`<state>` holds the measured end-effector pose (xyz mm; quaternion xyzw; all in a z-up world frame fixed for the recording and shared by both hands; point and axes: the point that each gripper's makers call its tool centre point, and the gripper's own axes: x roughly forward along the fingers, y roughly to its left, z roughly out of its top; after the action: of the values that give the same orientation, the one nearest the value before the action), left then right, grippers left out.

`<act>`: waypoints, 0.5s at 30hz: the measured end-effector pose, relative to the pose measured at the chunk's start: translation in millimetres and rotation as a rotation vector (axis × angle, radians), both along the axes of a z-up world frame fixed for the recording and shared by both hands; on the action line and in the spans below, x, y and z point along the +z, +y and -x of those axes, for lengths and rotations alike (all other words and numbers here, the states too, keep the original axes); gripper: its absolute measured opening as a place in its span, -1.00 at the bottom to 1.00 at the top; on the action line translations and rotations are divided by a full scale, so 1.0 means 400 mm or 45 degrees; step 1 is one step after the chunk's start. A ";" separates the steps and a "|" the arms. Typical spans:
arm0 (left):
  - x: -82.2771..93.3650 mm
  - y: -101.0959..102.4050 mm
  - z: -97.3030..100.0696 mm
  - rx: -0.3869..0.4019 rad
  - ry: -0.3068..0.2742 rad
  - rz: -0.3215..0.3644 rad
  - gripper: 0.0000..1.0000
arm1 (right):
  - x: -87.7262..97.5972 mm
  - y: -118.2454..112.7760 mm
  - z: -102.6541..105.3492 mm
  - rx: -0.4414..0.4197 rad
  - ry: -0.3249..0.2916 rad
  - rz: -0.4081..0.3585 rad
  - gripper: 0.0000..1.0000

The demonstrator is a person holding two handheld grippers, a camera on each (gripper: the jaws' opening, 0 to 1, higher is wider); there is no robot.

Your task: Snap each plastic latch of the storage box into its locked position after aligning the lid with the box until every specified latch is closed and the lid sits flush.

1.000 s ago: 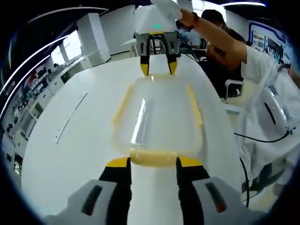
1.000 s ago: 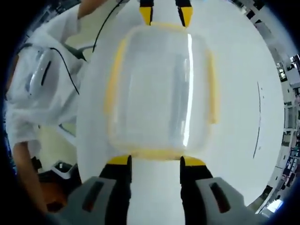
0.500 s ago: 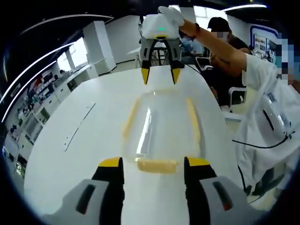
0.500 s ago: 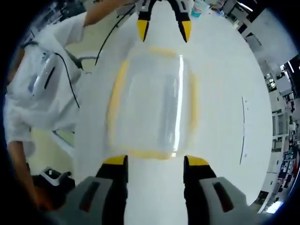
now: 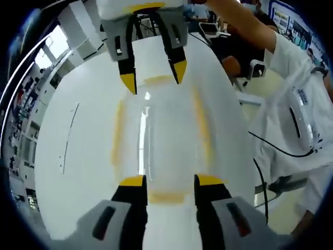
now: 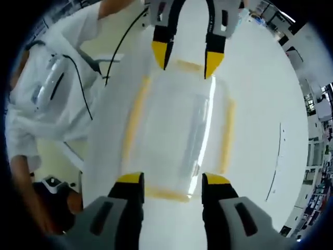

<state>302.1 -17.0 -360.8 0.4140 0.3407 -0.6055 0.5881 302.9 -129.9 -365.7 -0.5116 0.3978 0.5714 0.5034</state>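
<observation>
On white surface [image 5: 62,130] sits clear storage box [image 5: 156,140] w/ yellow latches, lid on. Left tongs [image 5: 164,182] at box's near end, jaws apart astride end latch [image 5: 165,197]; right tongs [image 6: 167,180] at opposite end, jaws apart.

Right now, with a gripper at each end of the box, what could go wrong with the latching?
Both views are motion-blurred, so whether the lid sits flush cannot be confirmed; pressing a latch on a skewed lid could jam it. The left gripper and right gripper are open, straddling the yellow end latches without holding them, so uneven pushing might slide the box across the smooth white table.
</observation>
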 end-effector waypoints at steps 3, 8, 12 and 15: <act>-0.005 0.002 0.013 0.027 0.082 0.005 -0.47 | -0.005 -0.002 0.009 -0.010 0.022 -0.005 -0.26; -0.006 0.001 0.016 0.011 0.100 0.004 -0.46 | -0.011 -0.005 0.021 -0.048 0.095 0.002 -0.37; -0.007 -0.020 0.020 -0.016 0.111 0.014 -0.43 | -0.014 -0.002 0.024 -0.067 0.092 0.057 -0.36; -0.008 -0.024 0.019 0.002 0.104 -0.015 -0.46 | -0.012 -0.005 0.021 -0.069 0.093 0.076 -0.36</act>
<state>294.5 -26.5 -363.9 0.3923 0.3683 -0.6194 0.5717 294.7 -132.0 -370.4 -0.4942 0.4466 0.5637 0.4884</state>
